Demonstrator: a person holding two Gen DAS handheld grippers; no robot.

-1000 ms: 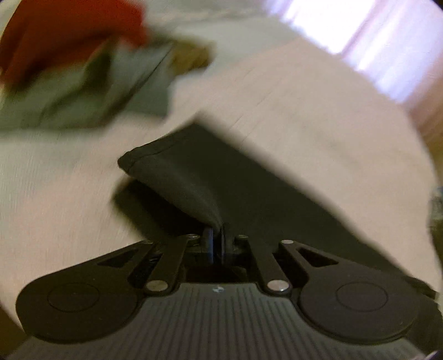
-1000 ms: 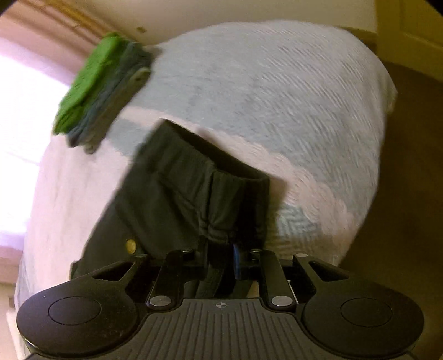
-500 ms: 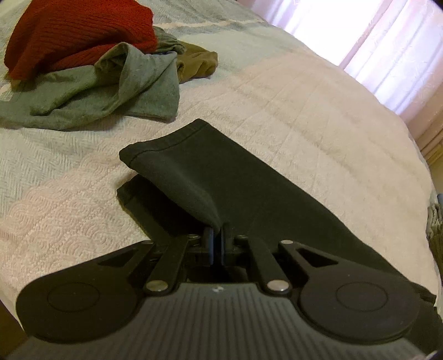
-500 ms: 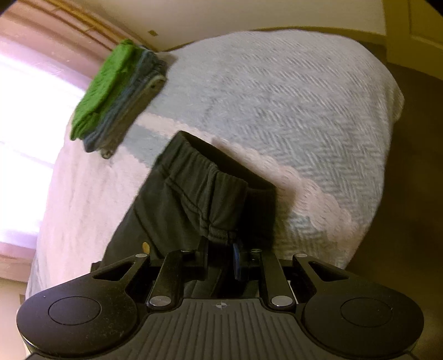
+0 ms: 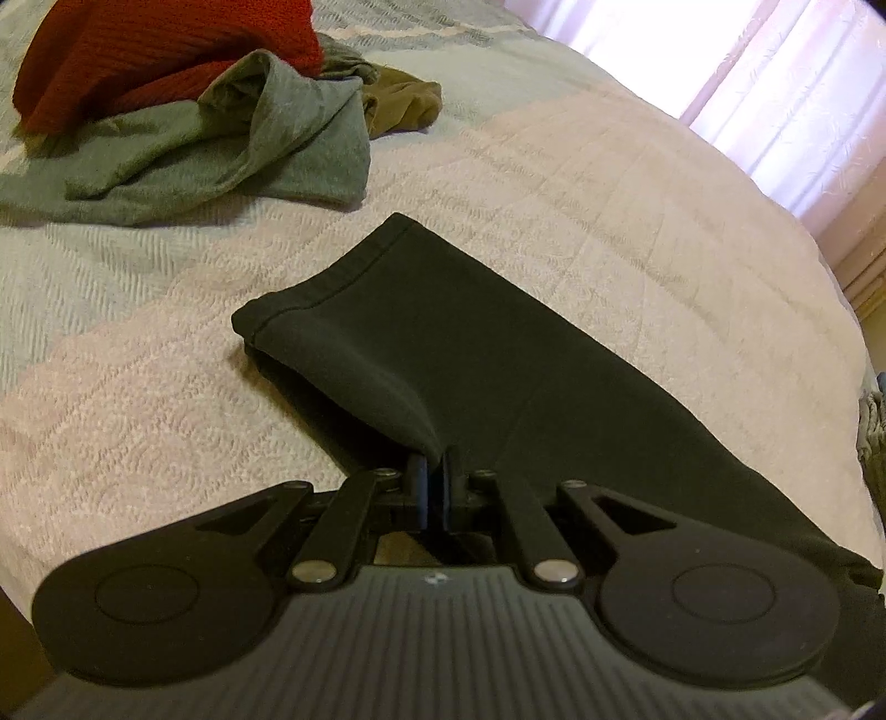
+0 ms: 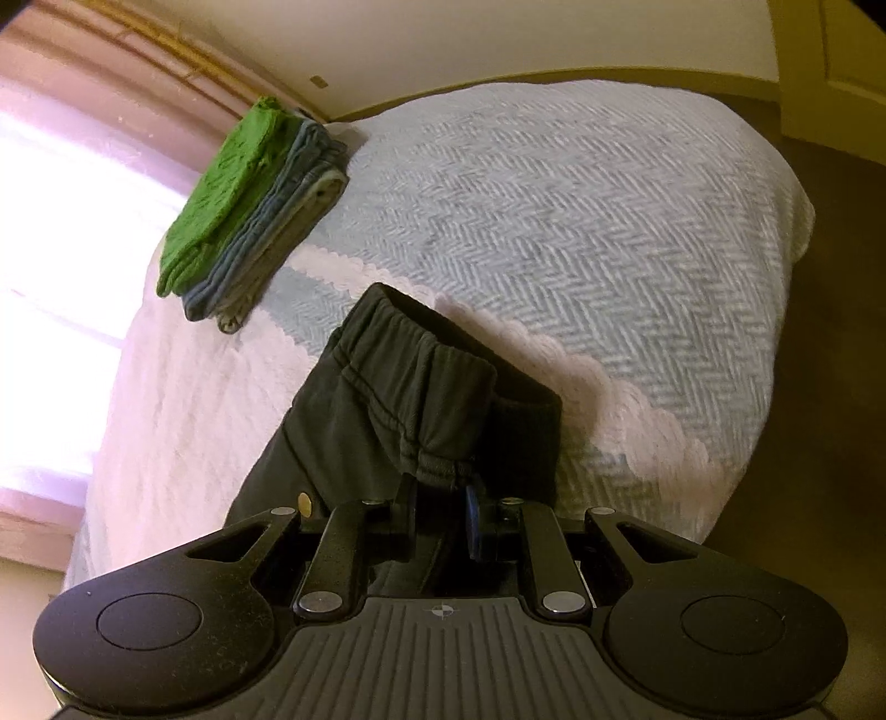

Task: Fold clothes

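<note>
The left gripper [image 5: 434,465] is clamped on the leg end of the dark trousers [image 5: 498,354]; the right gripper [image 6: 440,493] is clamped on their gathered waistband [image 6: 426,382]. The trousers lie lengthwise on the bedspread [image 5: 581,183], with the hem [image 5: 326,277] free. Bare bedspread surrounds the hem. The left wrist view alone shows an unfolded pile, red sweater [image 5: 166,50] over grey garment [image 5: 221,149]. The right wrist view alone shows the folded stack [image 6: 255,205] near the bed's far edge.

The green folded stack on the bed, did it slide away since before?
Cannot tell: the green stack sits at the same spot on the bedspread's scalloped border; only the camera view shifted.
</note>
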